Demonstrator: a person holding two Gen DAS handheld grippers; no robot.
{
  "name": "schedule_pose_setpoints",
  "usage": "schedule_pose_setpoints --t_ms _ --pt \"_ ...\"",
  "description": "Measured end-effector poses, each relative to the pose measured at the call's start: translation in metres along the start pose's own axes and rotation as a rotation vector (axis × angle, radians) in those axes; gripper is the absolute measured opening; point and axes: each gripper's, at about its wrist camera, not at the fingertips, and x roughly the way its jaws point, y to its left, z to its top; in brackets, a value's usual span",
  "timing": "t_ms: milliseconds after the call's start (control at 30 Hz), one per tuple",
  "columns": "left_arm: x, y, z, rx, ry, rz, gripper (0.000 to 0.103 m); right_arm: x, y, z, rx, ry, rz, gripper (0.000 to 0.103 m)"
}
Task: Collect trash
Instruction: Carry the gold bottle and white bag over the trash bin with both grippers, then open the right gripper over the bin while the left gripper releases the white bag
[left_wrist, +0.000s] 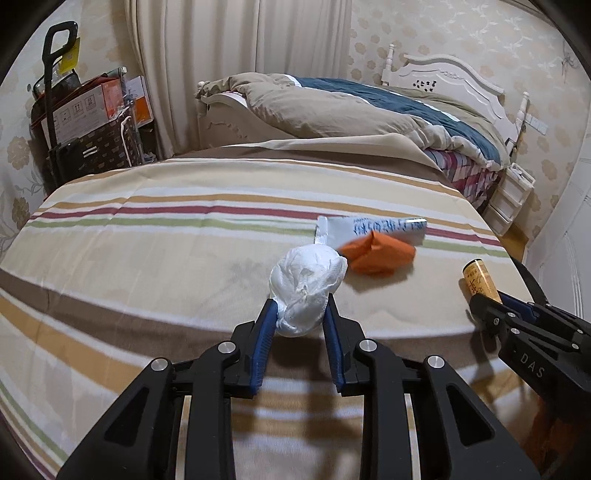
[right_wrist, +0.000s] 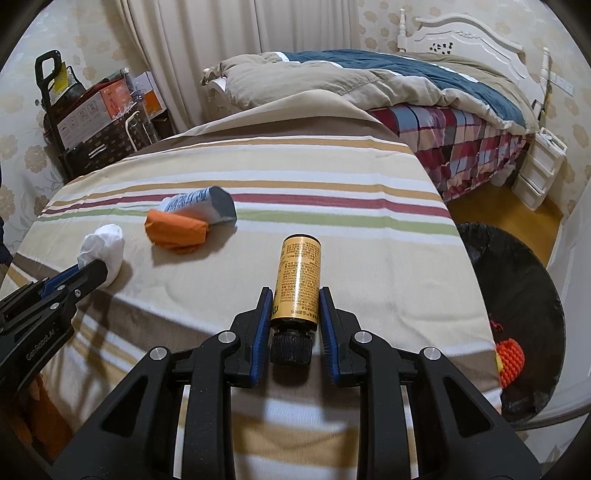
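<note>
Over striped cloth (left_wrist: 147, 229), left claw (left_wrist: 299, 314) pinching crumpled white tissue (left_wrist: 306, 288), right claw (right_wrist: 295, 306) pinching glossy cylindrical bottle (right_wrist: 297, 280).

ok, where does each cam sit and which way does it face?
Left wrist: on the left hand-held gripper, looking down across the striped bed; its fingers clamp a white tissue wad.
Right wrist: on the right hand-held gripper, same heading; its fingers clamp a yellow bottle, black bin to the right.
Shared: each shows the other gripper, plus the orange wrapper.
</note>
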Motion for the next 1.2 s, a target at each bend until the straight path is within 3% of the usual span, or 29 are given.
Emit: schedule_pose_setpoints --t_ms 433,767,1200 --pt "-0.038 -0.045 -0.013 0.034 -0.068 -0.069 0.028 -0.059 -0.034 -0.021 0.044 -0.089 -0.024 0.025" --pt "-0.046 -0.122 -0.009 0.137 -0.098 -0.161 0.028 -0.096 -0.102 -0.034 0.131 -0.157 -0.123 0.025" --pt "-0.03 -0.219 0.001 0.271 -0.13 -0.232 0.028 -0.101 -0.182 -0.038 0.238 -0.188 -0.195 0.025"
